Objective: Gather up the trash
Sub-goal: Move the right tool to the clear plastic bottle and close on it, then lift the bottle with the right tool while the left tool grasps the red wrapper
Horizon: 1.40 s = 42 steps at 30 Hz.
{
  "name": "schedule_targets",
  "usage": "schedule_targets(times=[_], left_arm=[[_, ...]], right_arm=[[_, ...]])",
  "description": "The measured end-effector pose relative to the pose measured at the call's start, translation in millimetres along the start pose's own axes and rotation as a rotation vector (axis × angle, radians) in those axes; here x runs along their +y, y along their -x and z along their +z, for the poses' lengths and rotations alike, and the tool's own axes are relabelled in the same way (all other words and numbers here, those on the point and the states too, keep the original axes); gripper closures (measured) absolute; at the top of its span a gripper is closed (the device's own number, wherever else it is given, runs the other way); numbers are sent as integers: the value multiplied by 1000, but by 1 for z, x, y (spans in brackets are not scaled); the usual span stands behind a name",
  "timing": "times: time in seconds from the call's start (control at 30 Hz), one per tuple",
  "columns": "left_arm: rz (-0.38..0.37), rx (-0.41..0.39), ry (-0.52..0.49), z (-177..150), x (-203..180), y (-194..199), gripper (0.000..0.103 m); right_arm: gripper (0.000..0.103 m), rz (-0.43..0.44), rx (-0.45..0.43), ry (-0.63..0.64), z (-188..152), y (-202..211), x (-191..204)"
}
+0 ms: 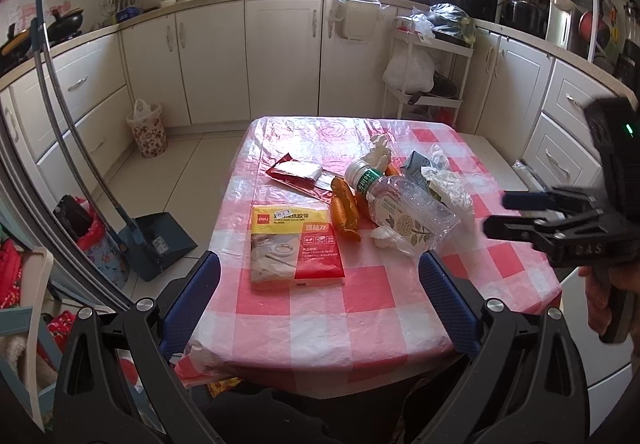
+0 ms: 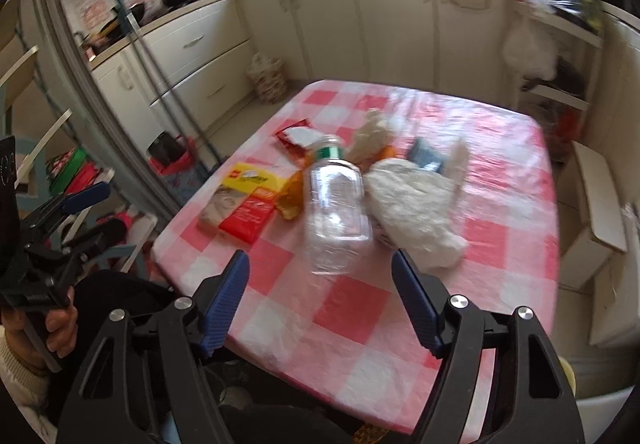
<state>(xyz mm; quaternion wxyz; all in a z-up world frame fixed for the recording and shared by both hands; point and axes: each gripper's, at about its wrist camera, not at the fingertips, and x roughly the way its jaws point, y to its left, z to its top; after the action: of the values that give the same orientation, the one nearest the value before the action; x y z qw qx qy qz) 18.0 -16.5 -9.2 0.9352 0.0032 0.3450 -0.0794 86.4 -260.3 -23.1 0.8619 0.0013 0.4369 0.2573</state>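
Note:
Trash lies in a heap on the pink checked table (image 1: 500, 264): a clear plastic bottle (image 1: 400, 204) on its side, a yellow and red tape packet (image 1: 294, 246), an orange wrapper (image 1: 345, 209), a red foil wrapper (image 1: 298, 176) and crumpled white plastic (image 1: 448, 184). My left gripper (image 1: 320, 284) is open and empty above the table's near edge, short of the packet. My right gripper (image 2: 320, 276) is open and empty just short of the bottle (image 2: 336, 204), with crumpled white plastic (image 2: 412, 204) at its right; it also shows in the left wrist view (image 1: 508, 210).
A floral trash bin (image 1: 147, 128) lined with a bag stands on the floor by the far-left cabinets. A dustpan and broom (image 1: 160, 240) lean at the table's left. A white rack (image 1: 432, 72) with bags stands beyond the table's far right corner.

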Motion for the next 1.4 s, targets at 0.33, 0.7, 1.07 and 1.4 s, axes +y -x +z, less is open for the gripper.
schedule_targets(times=[0.33, 0.7, 1.07, 1.4], left_arm=[[-107, 89, -19, 22, 18, -23, 7], [-33, 221, 34, 63, 52, -134, 7], [13, 269, 33, 71, 51, -197, 7], [30, 290, 6, 66, 39, -215, 7]], right_arm=[[39, -60, 163, 24, 39, -85, -22], [52, 44, 43, -60, 24, -59, -32], [102, 83, 52, -57, -2, -22, -42], [27, 106, 151, -27, -13, -52, -24]])
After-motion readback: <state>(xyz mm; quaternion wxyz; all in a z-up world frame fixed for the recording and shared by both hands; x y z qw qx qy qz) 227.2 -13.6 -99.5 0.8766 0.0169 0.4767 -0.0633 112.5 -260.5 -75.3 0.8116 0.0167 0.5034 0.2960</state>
